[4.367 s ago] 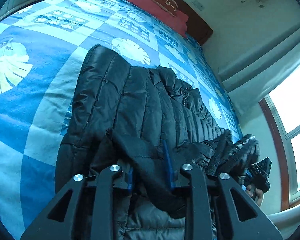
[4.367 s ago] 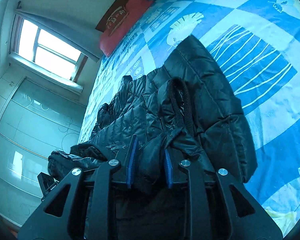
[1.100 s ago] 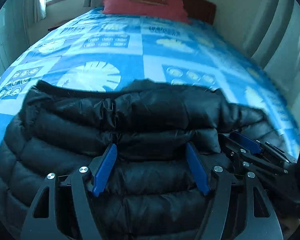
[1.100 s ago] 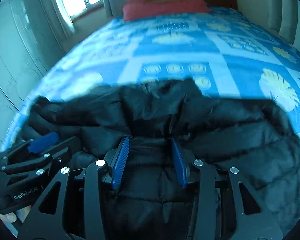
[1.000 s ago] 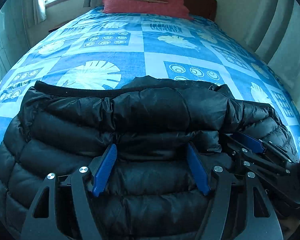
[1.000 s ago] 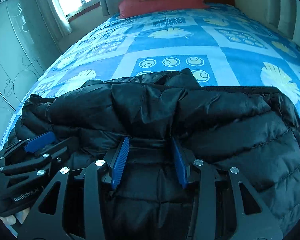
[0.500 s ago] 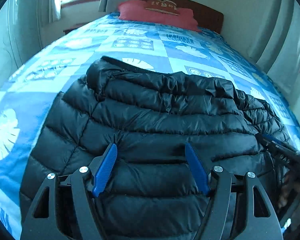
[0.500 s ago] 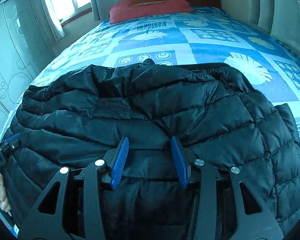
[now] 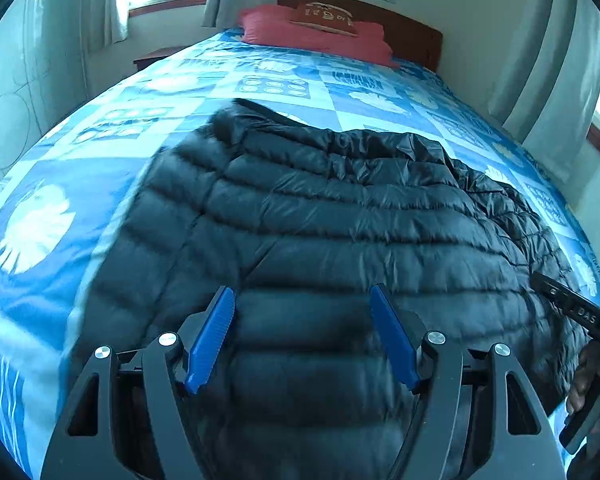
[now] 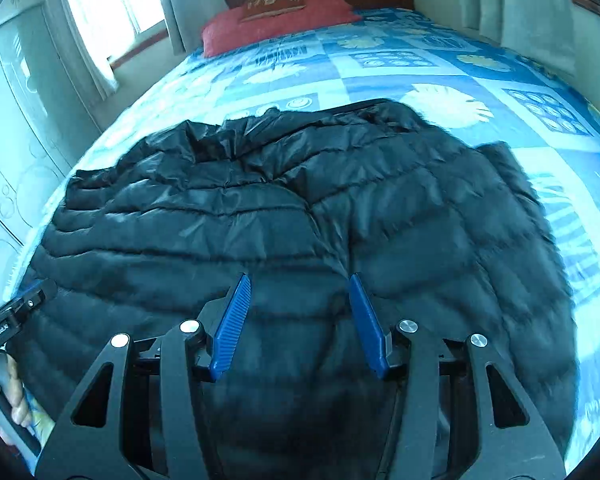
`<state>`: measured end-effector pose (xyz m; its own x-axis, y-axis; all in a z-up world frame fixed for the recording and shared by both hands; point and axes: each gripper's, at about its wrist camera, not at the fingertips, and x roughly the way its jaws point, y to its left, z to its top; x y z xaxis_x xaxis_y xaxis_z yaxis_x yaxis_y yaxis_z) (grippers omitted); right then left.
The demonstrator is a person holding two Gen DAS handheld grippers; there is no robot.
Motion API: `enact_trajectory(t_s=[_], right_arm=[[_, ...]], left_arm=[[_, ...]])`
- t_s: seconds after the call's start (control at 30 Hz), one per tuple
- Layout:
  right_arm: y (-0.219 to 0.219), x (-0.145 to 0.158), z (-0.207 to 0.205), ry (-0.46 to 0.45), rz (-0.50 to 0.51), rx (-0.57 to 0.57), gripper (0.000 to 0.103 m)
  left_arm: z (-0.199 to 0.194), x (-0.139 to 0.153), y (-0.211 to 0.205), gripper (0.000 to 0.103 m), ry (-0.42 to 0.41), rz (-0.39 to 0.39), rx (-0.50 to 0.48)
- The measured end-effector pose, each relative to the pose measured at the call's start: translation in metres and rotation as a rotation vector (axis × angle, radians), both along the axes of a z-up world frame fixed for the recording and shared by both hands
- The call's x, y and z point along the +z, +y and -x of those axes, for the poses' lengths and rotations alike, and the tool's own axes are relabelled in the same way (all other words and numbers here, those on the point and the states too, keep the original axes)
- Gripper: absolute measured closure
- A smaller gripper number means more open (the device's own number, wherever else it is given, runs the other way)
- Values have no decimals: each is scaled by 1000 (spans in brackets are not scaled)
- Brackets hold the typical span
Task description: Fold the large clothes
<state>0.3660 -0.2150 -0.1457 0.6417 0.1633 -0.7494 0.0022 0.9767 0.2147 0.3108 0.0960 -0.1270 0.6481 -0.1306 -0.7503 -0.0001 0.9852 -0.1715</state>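
1. A black quilted puffer jacket [image 9: 340,232] lies spread across the near end of the bed [image 9: 172,92], reaching almost from the left edge to the right edge of the mattress.
2. Its shell is glossy and stitched in horizontal padded bands that run side to side; the surface is puffy and softly creased rather than flat.
3. Along the far edge the fabric bunches into wrinkles, and a thin dark hem or zipper line shows there, over the blue patchwork bedspread [image 10: 440,64] with its white leaf prints.
4. In the right wrist view a seam runs down the jacket [image 10: 300,220] from the far edge toward the near side, and a flap of the same black material sticks out on the right.
5. The left gripper [image 9: 302,336] hovers over the near part of the jacket with its blue pads [image 9: 210,340] spread wide, nothing between them.
6. The right gripper [image 10: 300,320] is likewise above the near part, its blue pads [image 10: 232,324] parted and empty.
7. Each gripper shows at the edge of the other's view, held by a bare hand [image 10: 8,396] near the jacket's side.
8. At the far end a red pillow [image 9: 320,34] rests against the wooden headboard [image 9: 416,40], with curtained windows [image 10: 96,12] on both sides.
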Motion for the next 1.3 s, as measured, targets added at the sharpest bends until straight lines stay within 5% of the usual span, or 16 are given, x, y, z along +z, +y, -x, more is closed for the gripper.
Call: enact_trajectory(t_s=[0.27, 0.5, 0.77, 1.03, 1.07, 1.17, 1.3], right_arm=[[-46, 4, 86, -19, 39, -89, 46], [-81, 2, 142, -30, -36, -183, 35], [-114, -23, 133, 17, -296, -275, 34], [-121, -45, 109, 41, -405, -340, 31], [-121, -47, 108, 41, -416, -348, 32], [-120, -48, 105, 32, -446, -333, 60], [-116, -38, 111, -10, -462, -303, 81]], left_arm=[[69, 1, 36, 34, -6, 36, 78], [121, 6, 60, 34, -32, 109, 171], [122, -37, 97, 29, 74, 407, 284], [94, -49, 100, 26, 54, 515, 327], [92, -50, 101, 35, 45, 531, 345], [88, -48, 101, 60, 31, 533, 349], [93, -38, 96, 74, -12, 494, 310]])
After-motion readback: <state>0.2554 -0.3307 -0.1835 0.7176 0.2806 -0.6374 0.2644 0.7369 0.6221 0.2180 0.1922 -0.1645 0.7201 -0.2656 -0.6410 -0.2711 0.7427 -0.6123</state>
